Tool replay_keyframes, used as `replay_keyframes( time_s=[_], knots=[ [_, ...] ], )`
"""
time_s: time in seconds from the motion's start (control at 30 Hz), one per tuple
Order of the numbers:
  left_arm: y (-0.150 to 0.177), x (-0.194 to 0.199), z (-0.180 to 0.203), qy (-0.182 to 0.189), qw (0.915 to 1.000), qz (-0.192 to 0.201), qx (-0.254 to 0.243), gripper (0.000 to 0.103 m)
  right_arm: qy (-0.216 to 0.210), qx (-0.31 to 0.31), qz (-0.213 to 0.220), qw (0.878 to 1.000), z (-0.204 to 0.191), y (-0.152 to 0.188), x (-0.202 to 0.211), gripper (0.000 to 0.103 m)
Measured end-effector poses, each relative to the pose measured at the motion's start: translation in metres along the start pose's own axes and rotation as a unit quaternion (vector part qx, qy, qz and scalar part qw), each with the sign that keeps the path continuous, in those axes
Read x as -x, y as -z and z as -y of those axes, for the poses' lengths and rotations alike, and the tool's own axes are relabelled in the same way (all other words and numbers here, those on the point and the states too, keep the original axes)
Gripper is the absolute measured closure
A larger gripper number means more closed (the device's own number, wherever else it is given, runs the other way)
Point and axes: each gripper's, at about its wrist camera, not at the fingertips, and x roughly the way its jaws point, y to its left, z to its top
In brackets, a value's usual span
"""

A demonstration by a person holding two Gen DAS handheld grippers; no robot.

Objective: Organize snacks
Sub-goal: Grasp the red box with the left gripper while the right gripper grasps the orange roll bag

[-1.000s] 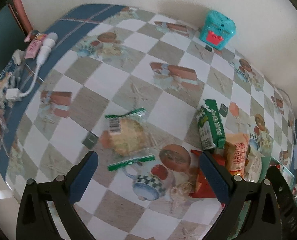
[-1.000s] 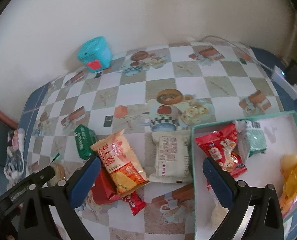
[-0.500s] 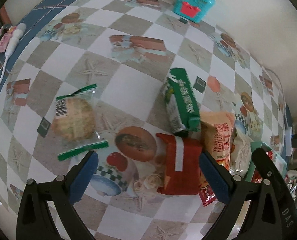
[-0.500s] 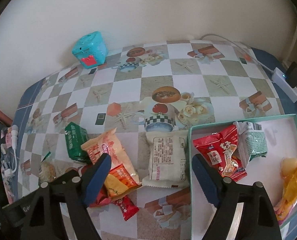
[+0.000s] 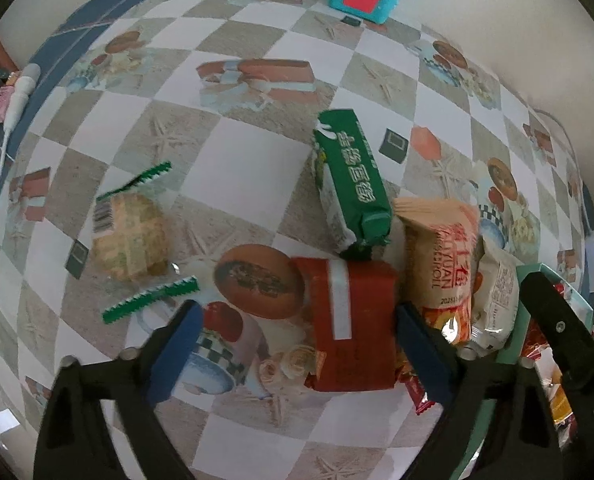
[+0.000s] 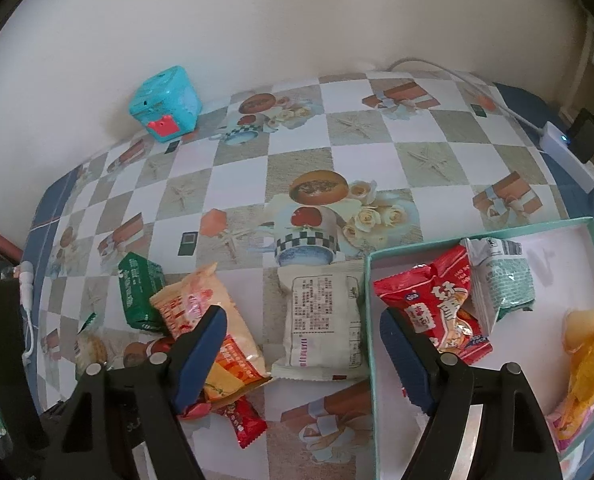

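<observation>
In the left wrist view my left gripper [image 5: 297,340] is open and empty, its jaws on either side of a red packet [image 5: 349,320]. A green packet [image 5: 353,184], an orange packet [image 5: 441,264], a white packet [image 5: 497,292] and a clear-wrapped cake [image 5: 129,236] lie on the table. In the right wrist view my right gripper [image 6: 303,344] is open and empty above the white packet [image 6: 325,320], with the orange packet [image 6: 213,320] to its left. The teal tray [image 6: 371,308] on the right holds a red bag [image 6: 437,308], a pale green bag [image 6: 501,276] and yellow sweets [image 6: 589,344].
A turquoise toy box [image 6: 165,104] stands by the back wall. A white power strip [image 6: 569,156] with a cable lies at the right edge. A white cable [image 5: 13,112] lies at the left edge. A small red sweet [image 6: 249,424] lies near the front.
My left gripper has moved right, from over the clear-wrapped cake to around the red packet. My right gripper has moved slightly forward and right, and its jaws have narrowed somewhat.
</observation>
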Motion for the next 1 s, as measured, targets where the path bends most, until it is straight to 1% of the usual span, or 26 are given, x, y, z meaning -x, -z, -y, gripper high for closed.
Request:
replay_keyframes(
  time_s=[0.07,0.13,0.2,0.37,0.67,0.77,0.87,1.0],
  knots=[
    [0.000,0.001,-0.002,-0.002,1.0000,-0.002,0.002,0.034,-0.005,0.005,-0.001,1.000,-0.004,0.001,-0.001,0.027],
    [0.000,0.001,-0.006,-0.012,0.9999,-0.002,-0.001,0.037,-0.008,0.009,-0.003,1.000,-0.008,0.003,-0.003,0.028],
    [0.000,0.001,-0.009,-0.013,0.9999,-0.004,0.004,0.041,-0.015,0.014,-0.006,1.000,-0.012,0.004,-0.005,0.030],
    [-0.002,0.002,-0.023,-0.014,0.9996,-0.004,0.022,0.043,-0.027,0.028,-0.015,0.999,-0.023,0.010,-0.010,0.037],
    [-0.005,0.005,-0.048,-0.016,0.9987,-0.003,0.049,0.043,-0.040,0.060,-0.026,0.997,-0.046,0.018,-0.023,0.043],
    [-0.007,0.002,-0.050,-0.016,0.9987,-0.004,0.049,0.043,-0.037,0.065,-0.036,0.997,-0.049,0.021,-0.033,0.050],
    [-0.007,-0.002,-0.049,-0.017,0.9987,-0.007,0.048,0.043,-0.035,0.061,-0.049,0.996,-0.048,0.024,-0.043,0.052],
    [-0.003,-0.012,-0.044,-0.023,0.9988,-0.011,0.043,0.043,-0.036,0.057,-0.053,0.996,-0.047,0.027,-0.048,0.056]
  ],
)
